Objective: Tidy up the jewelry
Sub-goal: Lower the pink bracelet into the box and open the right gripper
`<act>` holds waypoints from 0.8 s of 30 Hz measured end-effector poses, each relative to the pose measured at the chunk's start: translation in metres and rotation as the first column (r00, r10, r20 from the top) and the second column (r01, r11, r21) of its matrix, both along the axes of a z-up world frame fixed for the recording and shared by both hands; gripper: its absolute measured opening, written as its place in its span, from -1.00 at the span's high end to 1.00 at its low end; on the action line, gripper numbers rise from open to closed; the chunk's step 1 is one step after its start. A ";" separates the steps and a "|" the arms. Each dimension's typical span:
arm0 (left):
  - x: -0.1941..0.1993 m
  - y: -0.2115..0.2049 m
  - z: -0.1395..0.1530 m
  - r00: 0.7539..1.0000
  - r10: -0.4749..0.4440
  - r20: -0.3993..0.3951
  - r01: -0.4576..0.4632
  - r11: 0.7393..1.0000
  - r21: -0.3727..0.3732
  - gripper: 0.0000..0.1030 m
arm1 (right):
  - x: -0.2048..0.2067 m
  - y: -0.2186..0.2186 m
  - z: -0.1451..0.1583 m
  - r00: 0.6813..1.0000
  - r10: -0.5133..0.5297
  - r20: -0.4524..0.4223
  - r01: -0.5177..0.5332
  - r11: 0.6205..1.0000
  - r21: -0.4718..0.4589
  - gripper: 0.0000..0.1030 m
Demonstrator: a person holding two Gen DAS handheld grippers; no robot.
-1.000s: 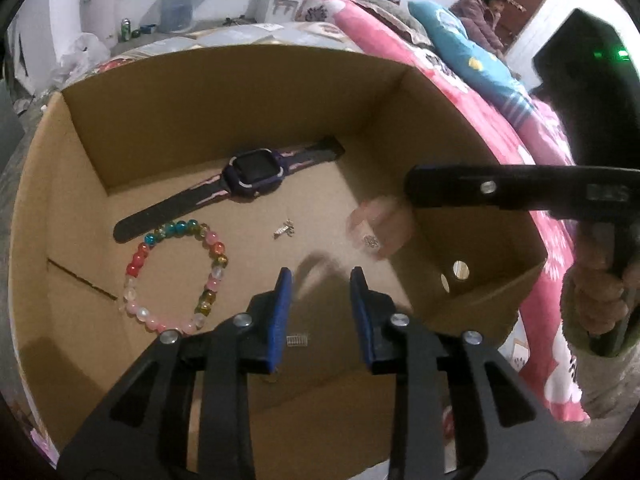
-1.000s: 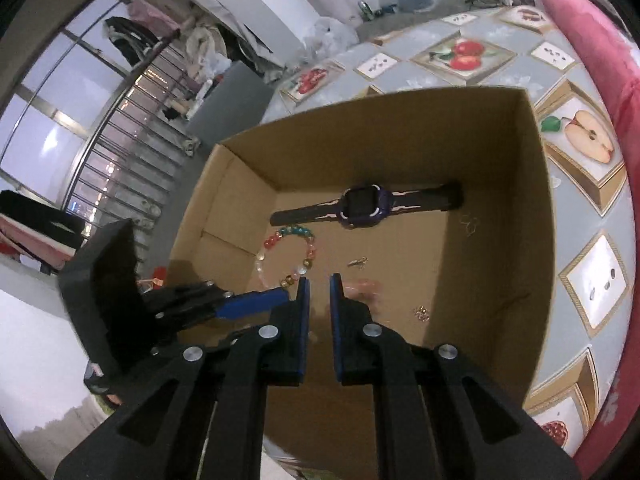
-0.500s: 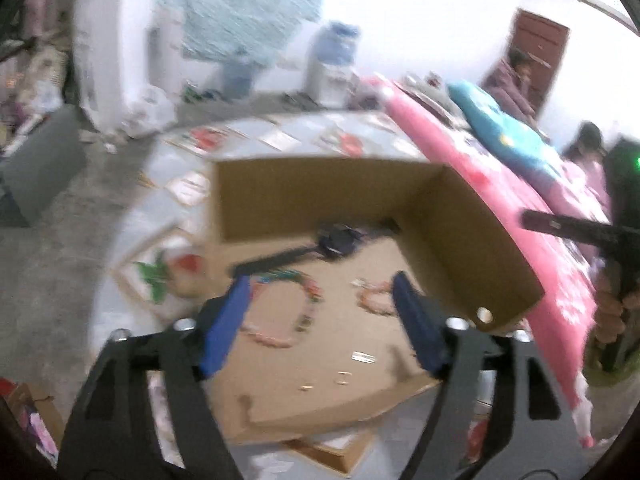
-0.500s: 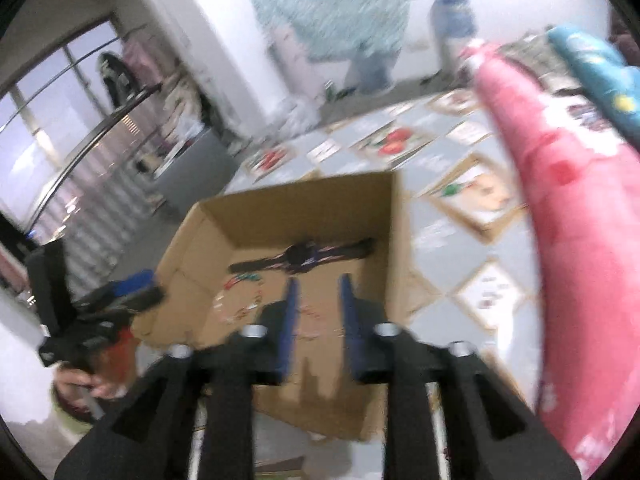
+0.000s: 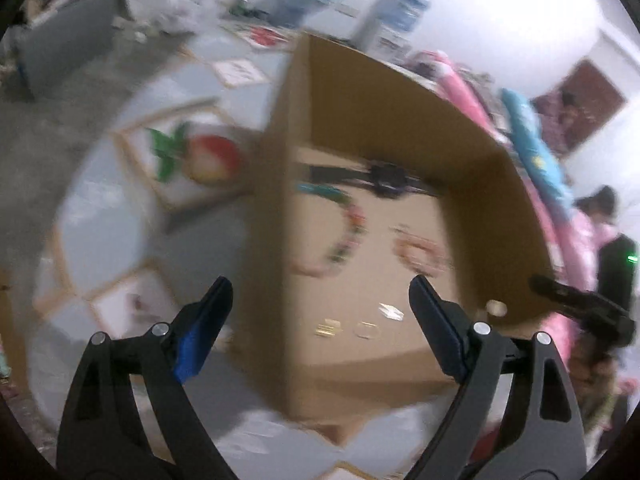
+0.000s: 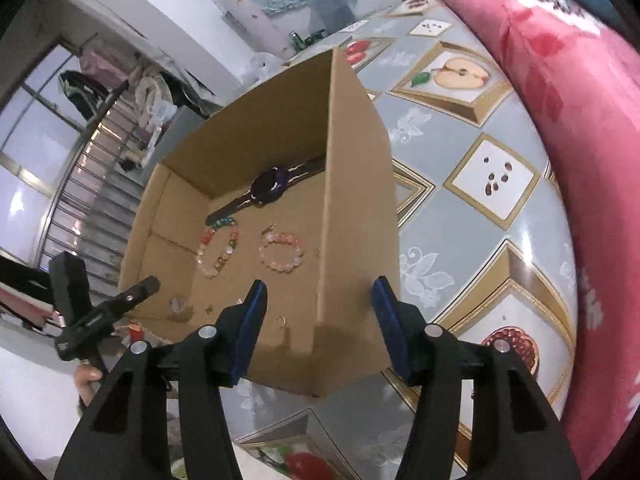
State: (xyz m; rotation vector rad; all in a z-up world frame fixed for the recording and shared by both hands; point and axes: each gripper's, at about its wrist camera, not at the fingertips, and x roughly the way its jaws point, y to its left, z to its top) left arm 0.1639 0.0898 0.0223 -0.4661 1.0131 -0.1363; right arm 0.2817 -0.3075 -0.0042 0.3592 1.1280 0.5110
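Note:
An open cardboard box (image 5: 380,112) (image 6: 356,220) holds a dark watch (image 5: 386,176) (image 6: 272,186), a multicoloured bead bracelet (image 5: 344,232) (image 6: 218,248) and a pink bead bracelet (image 5: 420,252) (image 6: 282,252). Small gold and silver pieces (image 5: 368,330) (image 6: 281,320) lie near its front. My left gripper (image 5: 320,288) hovers over the box's left wall, its jaws opening, with nothing gripped. My right gripper (image 6: 320,286) hovers over the right wall, its jaws also opening and empty. Each gripper appears at the edge of the other's view: the right gripper (image 5: 580,308), the left gripper (image 6: 100,312).
The box stands on a grey cloth with fruit pictures (image 6: 492,176). Pink bedding (image 6: 580,92) runs along the right side. A window with railings (image 6: 72,200) is at the left. A person (image 5: 600,204) is at the far right in the background.
Both grippers have drawn back from inside the box and their jaws have spread wide. The pink bracelet now lies free on the box floor beside the coloured one.

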 end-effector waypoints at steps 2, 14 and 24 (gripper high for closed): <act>-0.002 -0.011 0.005 1.000 0.018 0.008 -0.019 0.998 0.067 -0.68 | -0.001 -0.002 0.003 1.000 -0.004 0.001 0.004 1.000 0.018 -0.06; -0.044 -0.022 0.025 0.999 0.003 0.046 -0.006 0.998 0.063 -0.68 | -0.048 -0.026 0.016 1.000 -0.014 0.017 0.012 0.995 0.100 -0.05; -0.086 -0.035 0.002 0.999 -0.030 0.038 0.028 0.999 0.047 -0.68 | -0.089 -0.034 0.003 0.996 -0.040 0.074 0.040 0.999 0.008 -0.06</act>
